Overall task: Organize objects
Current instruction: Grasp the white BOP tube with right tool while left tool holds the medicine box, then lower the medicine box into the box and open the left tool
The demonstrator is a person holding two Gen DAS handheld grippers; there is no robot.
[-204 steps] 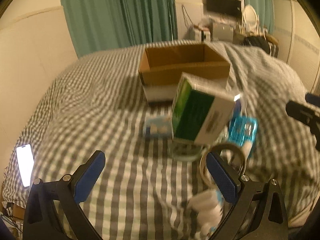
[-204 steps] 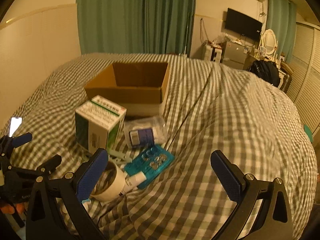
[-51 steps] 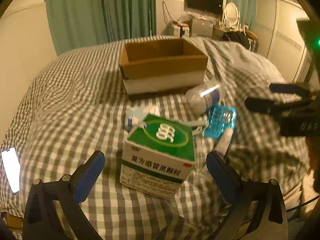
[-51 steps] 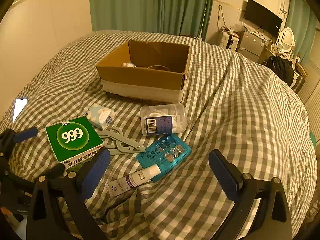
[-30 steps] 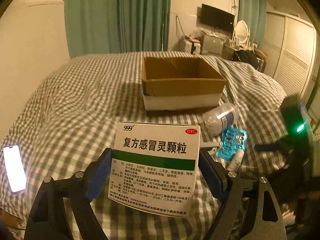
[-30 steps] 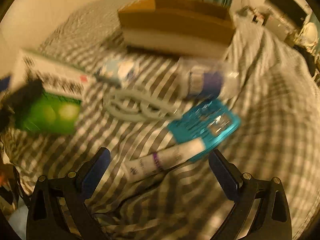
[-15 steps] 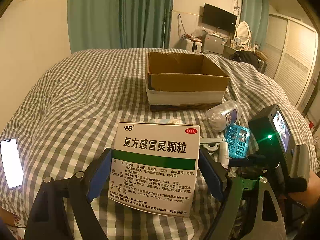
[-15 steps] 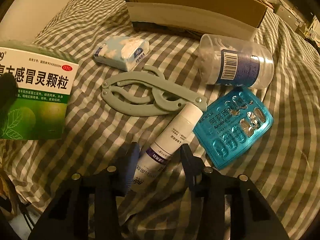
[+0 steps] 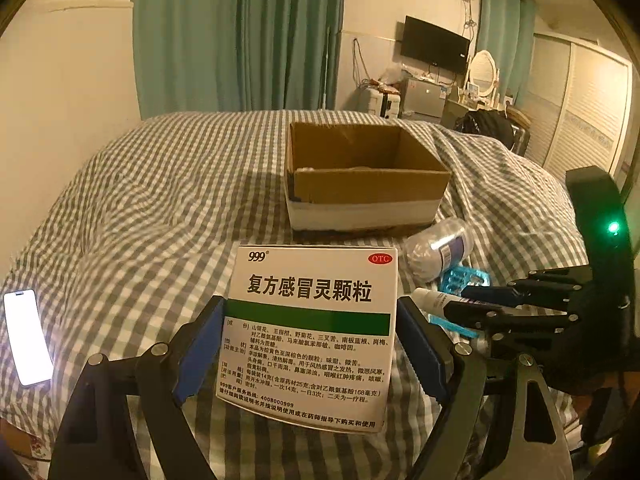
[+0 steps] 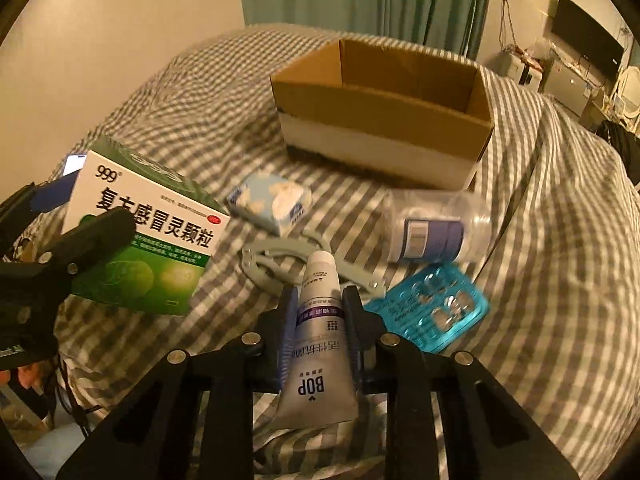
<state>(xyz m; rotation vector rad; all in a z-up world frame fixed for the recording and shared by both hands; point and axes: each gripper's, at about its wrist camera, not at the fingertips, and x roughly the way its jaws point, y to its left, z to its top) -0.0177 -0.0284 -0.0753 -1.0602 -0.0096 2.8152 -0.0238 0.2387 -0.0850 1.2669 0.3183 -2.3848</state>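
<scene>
Both grippers are loaded, prob. so two items go into the box in one trip.

Left gripper [image 9: 310, 344] is clamped on the med box [image 9: 312, 336], pads pressing its two side faces. It fills the lower centre of the left view w/ the printed face toward the camera. In the right view the same med box [image 10: 144, 236] sits at mid left, apparently lifted clear of the bed. Gripping across the width keeps it upright and square, which should make it easy to lower in.

Right gripper [image 10: 318, 320] is squeezed on the tube [image 10: 318, 340] at lower centre of the right view. Cap points away from the camera and the crimped end toward it. It's held at mid-body, where the tube is prob. firm enough not to slip.

The box [image 9: 360, 176] stands open-topped on the checked bed [image 9: 160, 200], centre of the left view and upper centre of the right. The opening faces up, so both items can drop straight in. Not much of the inside shows.

Left on the bed, in the right view:
- tissue pack [image 10: 272, 200], centre
- grey clip [image 10: 272, 264], just beyond the tube
- jar [image 10: 436, 228] on its side, centre right
- blister pack [image 10: 432, 312], right of the gripper

A lit phone [image 9: 26, 336] lies at the far left edge, well apart from the rest.
</scene>
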